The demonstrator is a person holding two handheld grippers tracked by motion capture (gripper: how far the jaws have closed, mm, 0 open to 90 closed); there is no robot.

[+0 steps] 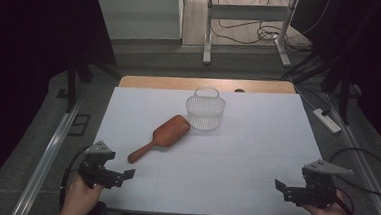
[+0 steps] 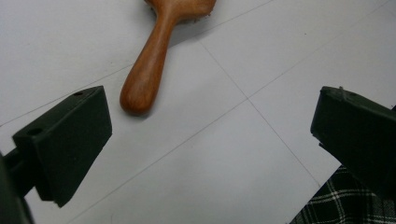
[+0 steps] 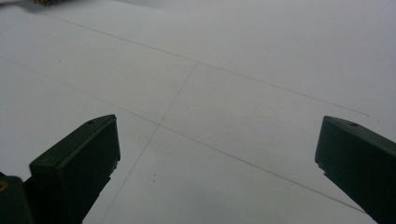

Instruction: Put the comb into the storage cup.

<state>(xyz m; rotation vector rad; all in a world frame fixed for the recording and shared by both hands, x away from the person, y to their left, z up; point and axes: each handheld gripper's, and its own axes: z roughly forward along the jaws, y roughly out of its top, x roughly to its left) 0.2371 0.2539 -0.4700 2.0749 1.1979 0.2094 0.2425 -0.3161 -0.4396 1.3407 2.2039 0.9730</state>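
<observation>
I have the left gripper (image 1: 124, 176) near the table's (image 1: 255, 156) front left corner, jaws wide apart and empty, with the wooden hairbrush (image 1: 160, 137) just ahead, its handle end pointing at me and its head touching the clear plastic basket (image 1: 205, 110). The right gripper (image 1: 283, 187) rests front right, jaws likewise spread on nothing. I judge the best approach is to straddle the handle (image 2: 147, 70) squarely, low, before closing.

reddish-brown wooden paddle hairbrush (image 1: 160, 137) | lying flat, bristles down | left of the white surface's middle | rounded handle end toward the near-left corner | head toward the far edge, close beside a clear plastic ribbed basket (image 1: 205, 112)
</observation>
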